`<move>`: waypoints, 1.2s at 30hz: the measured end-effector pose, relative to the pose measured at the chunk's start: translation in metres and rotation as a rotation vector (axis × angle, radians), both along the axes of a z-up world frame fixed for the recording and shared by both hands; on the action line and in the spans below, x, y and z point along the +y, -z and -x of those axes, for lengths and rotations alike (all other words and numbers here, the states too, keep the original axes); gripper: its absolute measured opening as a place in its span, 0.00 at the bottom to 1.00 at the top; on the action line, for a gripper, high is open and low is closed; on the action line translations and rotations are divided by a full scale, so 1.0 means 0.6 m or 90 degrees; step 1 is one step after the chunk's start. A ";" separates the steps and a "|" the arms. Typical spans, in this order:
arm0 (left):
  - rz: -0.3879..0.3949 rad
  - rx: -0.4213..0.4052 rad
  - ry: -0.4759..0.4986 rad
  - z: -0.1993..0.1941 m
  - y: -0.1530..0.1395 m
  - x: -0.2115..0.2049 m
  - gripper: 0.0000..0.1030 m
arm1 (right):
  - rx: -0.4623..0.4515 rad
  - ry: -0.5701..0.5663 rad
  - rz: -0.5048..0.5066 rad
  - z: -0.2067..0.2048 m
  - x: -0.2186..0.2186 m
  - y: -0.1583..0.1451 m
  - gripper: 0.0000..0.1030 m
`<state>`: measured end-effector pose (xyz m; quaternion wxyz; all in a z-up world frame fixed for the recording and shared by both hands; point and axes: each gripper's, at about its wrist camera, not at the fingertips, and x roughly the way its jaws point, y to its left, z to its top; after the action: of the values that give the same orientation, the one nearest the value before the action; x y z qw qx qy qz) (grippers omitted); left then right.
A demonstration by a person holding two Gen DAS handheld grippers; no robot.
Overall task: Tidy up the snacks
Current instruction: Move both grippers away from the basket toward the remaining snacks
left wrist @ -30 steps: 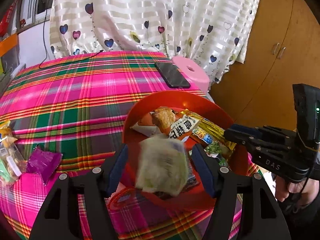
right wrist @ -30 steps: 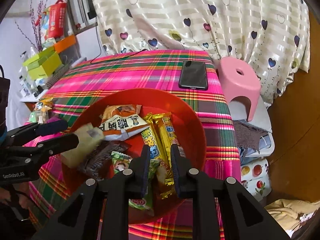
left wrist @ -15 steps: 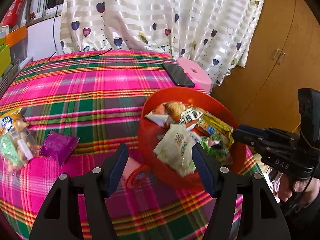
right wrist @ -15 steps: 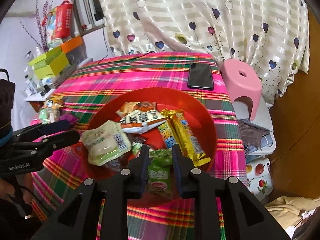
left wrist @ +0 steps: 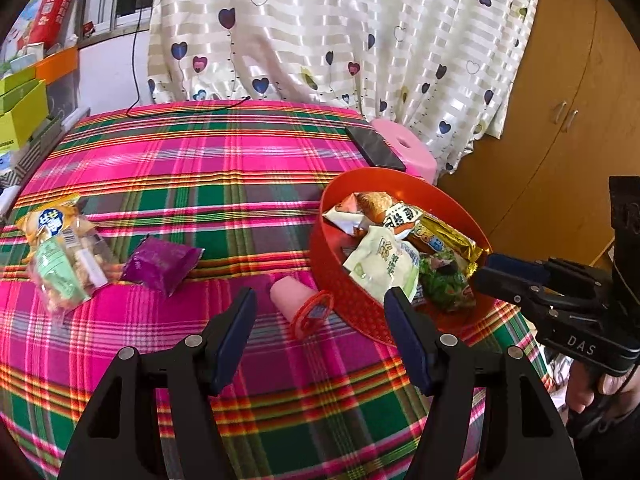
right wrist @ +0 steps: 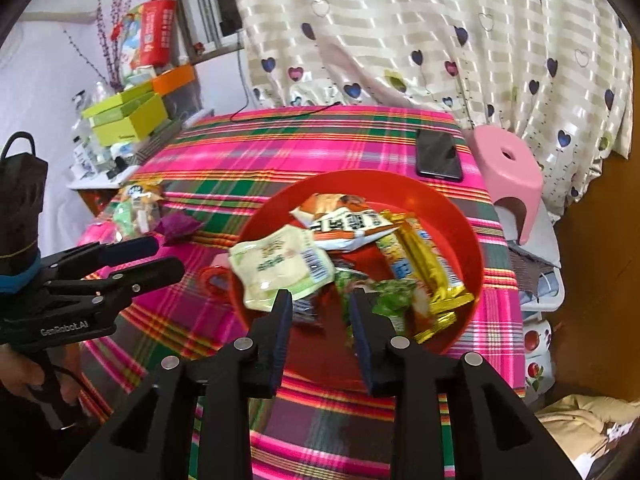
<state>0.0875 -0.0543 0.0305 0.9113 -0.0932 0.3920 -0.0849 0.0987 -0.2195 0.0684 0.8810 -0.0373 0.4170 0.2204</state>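
Left gripper (left wrist: 318, 308) spread wide, empty, above the plaid tablecloth (left wrist: 200, 168). Right gripper (right wrist: 318, 304) jaws opening, nothing between them. Pale green snack packet (right wrist: 280, 264), crinkled, lies in the red bowl (right wrist: 460, 216) atop gold-wrapped bars (right wrist: 428, 256) and other packets.

The left gripper (left wrist: 320, 312) hovers over the plaid-covered bench (left wrist: 200, 168), jaws spread wide with nothing between them. Just ahead lies a pink roll (left wrist: 290, 296) beside a small red ring (left wrist: 312, 314). To the right sits the red bowl (left wrist: 332, 264), heaped with snacks: a pale green packet (left wrist: 380, 264) on top, a gold bar (left wrist: 452, 236) behind it. Off left rest a purple packet (left wrist: 160, 264) and a clear snack bag (left wrist: 60, 256). The right gripper (left wrist: 508, 276) reaches in from the right edge, over the bowl's rim. A black phone (left wrist: 374, 148) lies at the far edge.
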 end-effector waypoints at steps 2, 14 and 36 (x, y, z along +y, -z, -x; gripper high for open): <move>0.001 0.000 0.000 0.005 0.000 0.004 0.65 | 0.001 -0.006 0.001 0.004 0.008 -0.001 0.27; 0.009 -0.004 -0.004 0.019 0.000 0.022 0.65 | 0.001 -0.030 0.006 0.013 0.041 -0.005 0.28; 0.015 0.006 -0.056 0.039 0.019 0.082 0.65 | 0.019 -0.079 0.008 0.011 0.106 0.007 0.40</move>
<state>0.0639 -0.0054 0.0190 0.9112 -0.1214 0.3906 -0.0485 0.0922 -0.1557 0.0644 0.8590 -0.0651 0.4285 0.2726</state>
